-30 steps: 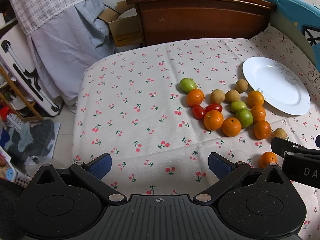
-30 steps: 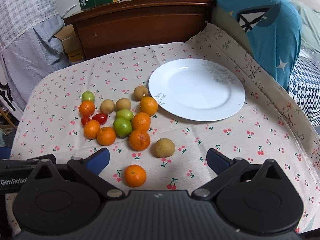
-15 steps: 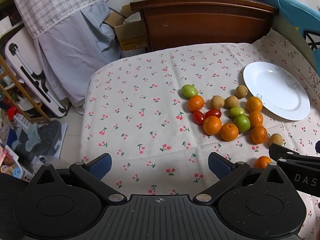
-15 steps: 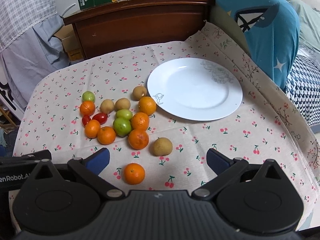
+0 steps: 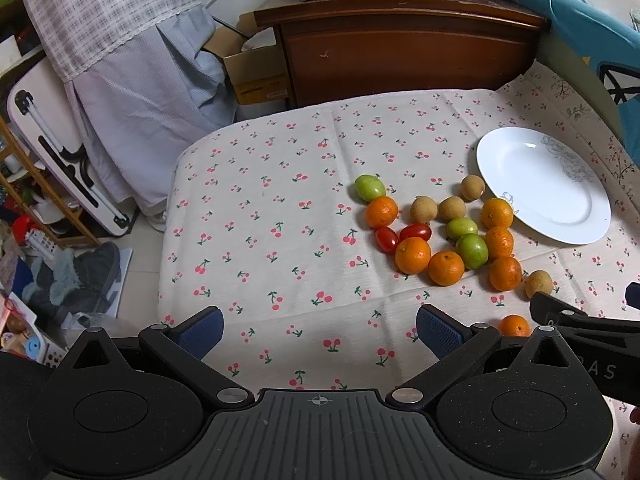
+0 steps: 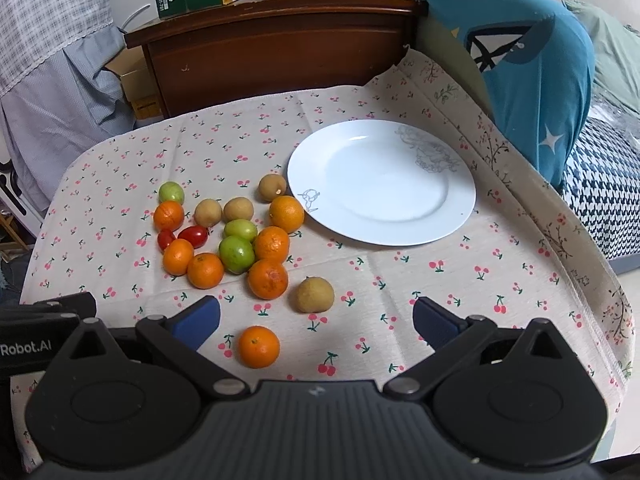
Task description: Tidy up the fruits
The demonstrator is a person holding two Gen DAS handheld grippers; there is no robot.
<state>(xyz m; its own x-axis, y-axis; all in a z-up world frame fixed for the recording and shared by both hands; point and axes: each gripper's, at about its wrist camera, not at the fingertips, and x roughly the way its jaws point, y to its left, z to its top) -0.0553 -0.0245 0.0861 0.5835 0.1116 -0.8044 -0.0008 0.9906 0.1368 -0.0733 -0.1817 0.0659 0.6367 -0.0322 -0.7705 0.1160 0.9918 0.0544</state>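
Observation:
A cluster of several oranges (image 6: 267, 279), green fruits (image 6: 236, 254), tan longans (image 6: 208, 212) and two cherry tomatoes (image 6: 193, 235) lies on the cherry-print cloth, left of an empty white plate (image 6: 382, 182). One orange (image 6: 259, 346) sits alone nearest my right gripper (image 6: 316, 320), and a lone longan (image 6: 315, 294) lies just beyond it. Both grippers are open and hold nothing. My left gripper (image 5: 319, 330) hovers over bare cloth, left of the cluster (image 5: 446, 267). The plate (image 5: 544, 184) shows at the right of the left wrist view.
A dark wooden cabinet (image 6: 280, 52) with cartons on top stands behind the table. A blue cushion (image 6: 528, 64) rests at the right edge. Covered furniture (image 5: 132, 80) and floor clutter (image 5: 60, 272) lie beyond the table's left edge. The right gripper's body (image 5: 588, 336) shows at the lower right of the left wrist view.
Both grippers have drawn back and up a little, so the fruit and plate look slightly smaller and farther. No fruit has moved.

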